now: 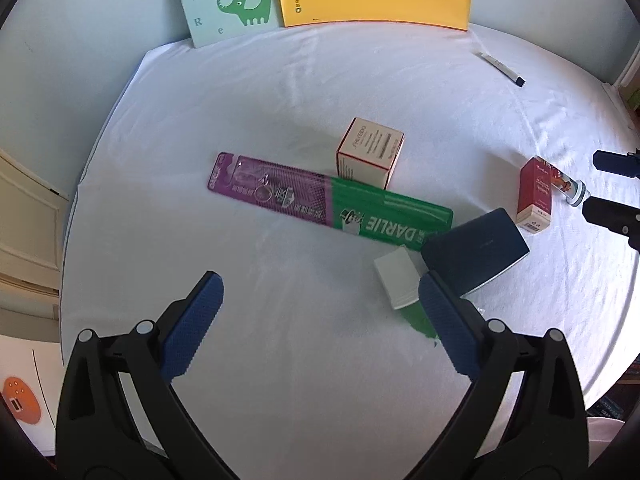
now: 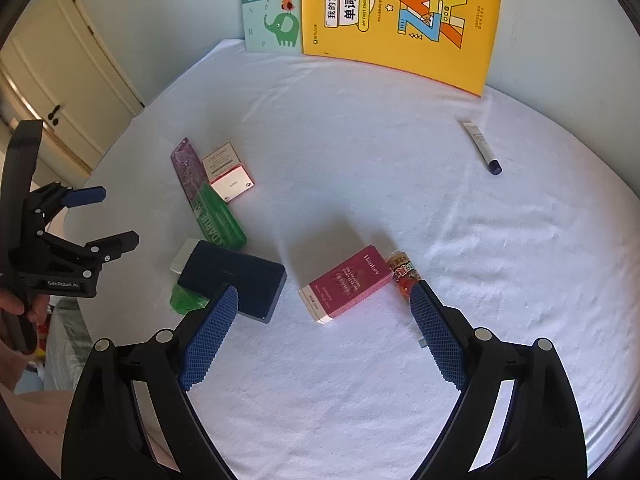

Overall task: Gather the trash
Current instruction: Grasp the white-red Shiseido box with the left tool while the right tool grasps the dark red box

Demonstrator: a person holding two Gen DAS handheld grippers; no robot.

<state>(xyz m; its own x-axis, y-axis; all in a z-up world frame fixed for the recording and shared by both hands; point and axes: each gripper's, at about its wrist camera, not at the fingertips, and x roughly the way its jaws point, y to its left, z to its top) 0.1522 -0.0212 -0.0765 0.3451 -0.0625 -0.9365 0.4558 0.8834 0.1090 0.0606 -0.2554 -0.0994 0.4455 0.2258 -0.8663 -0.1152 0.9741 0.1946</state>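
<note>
On the white sheet (image 1: 280, 360) lie a purple-and-green Darlie pack (image 1: 328, 200), a small pale carton (image 1: 370, 152), a dark blue case (image 1: 476, 252) over a white box (image 1: 396, 280), and a green wrapper (image 1: 420, 320). My left gripper (image 1: 320, 284) hovers open in front of them, with nothing between its fingers. In the right wrist view a red box (image 2: 346, 284) and a colourful tube (image 2: 404, 272) lie beside each other. My right gripper (image 2: 324, 294) stands open above the red box without touching it. A white tube with a dark cap (image 2: 480, 146) lies far right.
A yellow book (image 2: 400, 20) and a pale elephant book (image 2: 272, 12) lean on the back wall. A cream door (image 2: 60, 80) stands left of the bed. A person's hand (image 2: 16, 308) holds the left gripper (image 2: 114, 218). The sheet's rounded edge runs along the left.
</note>
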